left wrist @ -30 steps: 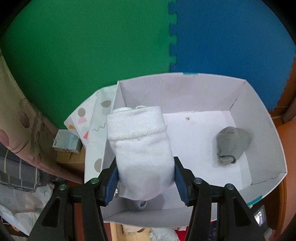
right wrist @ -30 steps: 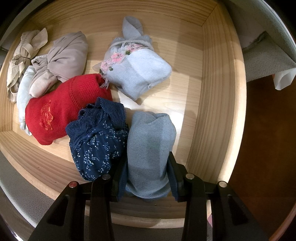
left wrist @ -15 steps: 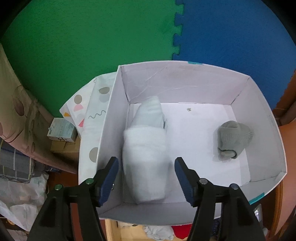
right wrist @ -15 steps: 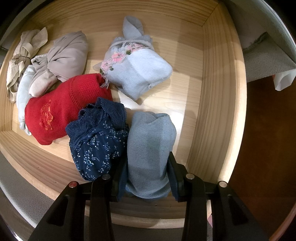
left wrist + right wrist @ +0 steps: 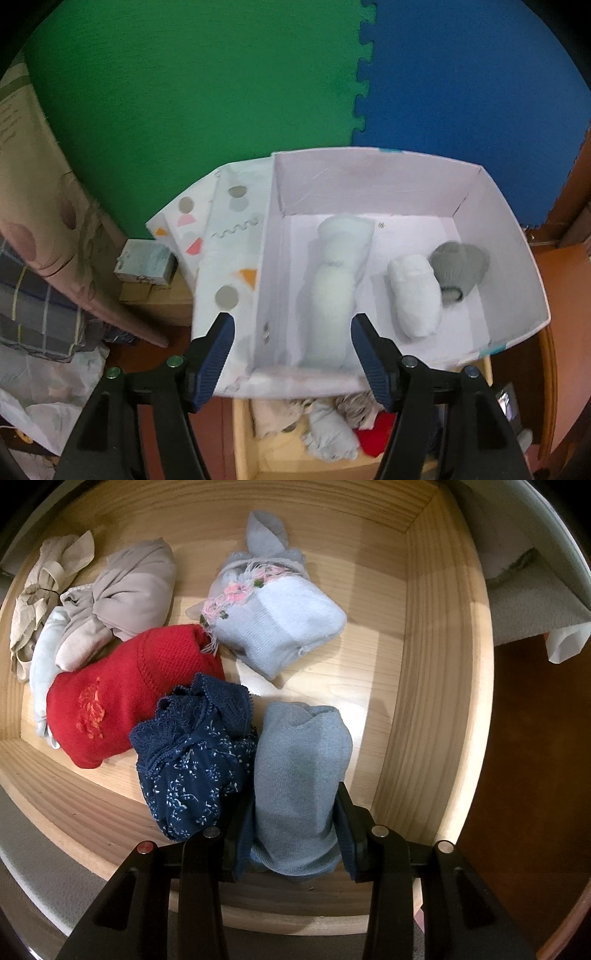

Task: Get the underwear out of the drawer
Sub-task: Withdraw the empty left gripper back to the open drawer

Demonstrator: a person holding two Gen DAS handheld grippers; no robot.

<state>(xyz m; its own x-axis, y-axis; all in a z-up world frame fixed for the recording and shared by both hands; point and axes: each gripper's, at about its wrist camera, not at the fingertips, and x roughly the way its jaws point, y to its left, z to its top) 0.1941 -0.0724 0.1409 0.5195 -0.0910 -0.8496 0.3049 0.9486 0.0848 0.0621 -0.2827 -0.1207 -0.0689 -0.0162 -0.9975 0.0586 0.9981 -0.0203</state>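
My left gripper (image 5: 291,332) is open and empty above the near edge of a white cardboard box (image 5: 369,173). A white rolled garment (image 5: 336,291) lies in the box straight ahead of the fingers. A smaller white roll (image 5: 415,295) and a grey roll (image 5: 456,266) lie to its right. My right gripper (image 5: 295,819) is shut on a light blue-grey rolled garment (image 5: 299,775) inside the wooden drawer (image 5: 436,664). Beside it lie a navy floral lace piece (image 5: 195,753), a red knit piece (image 5: 122,694), a pale blue piece with pink flowers (image 5: 277,627) and beige pieces (image 5: 122,590).
The box stands against green (image 5: 184,92) and blue (image 5: 461,74) foam mats. A patterned white flap (image 5: 221,240) hangs at its left. A small carton (image 5: 144,262) and cloth piles (image 5: 37,314) sit at the left. The drawer's contents (image 5: 332,435) show below the box.
My left gripper opened and dropped the white garment into the box, then drew back and left. A second white roll has come into view. My right gripper stays shut on the blue-grey garment.
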